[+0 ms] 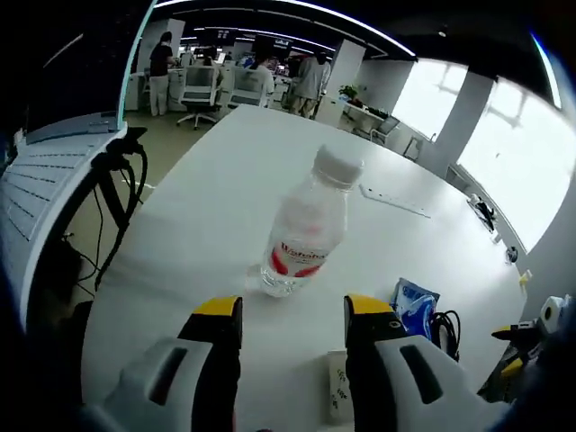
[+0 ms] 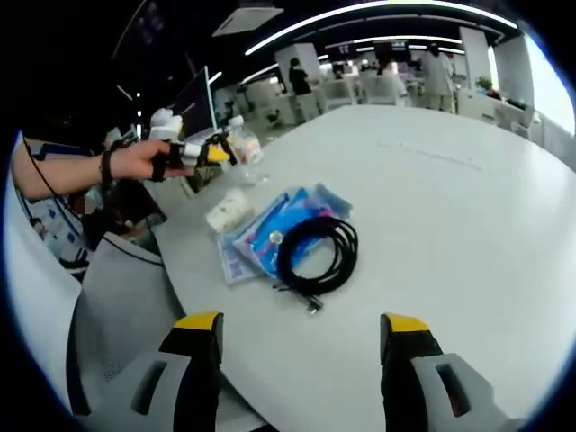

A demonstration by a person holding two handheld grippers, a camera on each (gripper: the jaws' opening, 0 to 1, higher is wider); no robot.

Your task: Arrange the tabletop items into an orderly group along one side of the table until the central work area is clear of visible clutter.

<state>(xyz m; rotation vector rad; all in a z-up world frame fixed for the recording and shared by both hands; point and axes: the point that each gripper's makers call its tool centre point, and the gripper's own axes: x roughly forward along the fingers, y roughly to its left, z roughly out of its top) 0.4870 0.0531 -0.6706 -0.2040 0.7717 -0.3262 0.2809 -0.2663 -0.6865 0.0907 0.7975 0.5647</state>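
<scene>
your left gripper [image 1: 292,315] had its jaws spread with nothing between them, and the bottle [image 1: 306,229] stood dead ahead of the gap, just beyond the yellow tips and apart from them. taking the bottle as your landmark: it stood on its base with its long axis leaning toward the white cap, so in the left gripper view it ran from low near the tips up and to the right. the clear base and red label sat closest to the jaws, the cap farthest. a straight push forward looked enough to bring the jaws either side of the label, if you rolled the hand to match the lean.

beside the bottle, toward your right, lay a blue packet [image 1: 414,301] and a black cable [image 1: 443,326], with a small white box [image 1: 337,385] nearer you than the bottle, close by the right jaw.

your right gripper [image 2: 301,335] also had its jaws spread and empty. it was well apart from the bottle [image 2: 245,144], which in the right gripper view sat past the cable coil [image 2: 317,254] and packet [image 2: 270,236], near the bench [image 2: 450,198] edge, right at your left hand [image 2: 139,160]. so the left was plainly the nearer one for the bottle; the right was nearer the coil, which lay ahead of its gap.
</scene>
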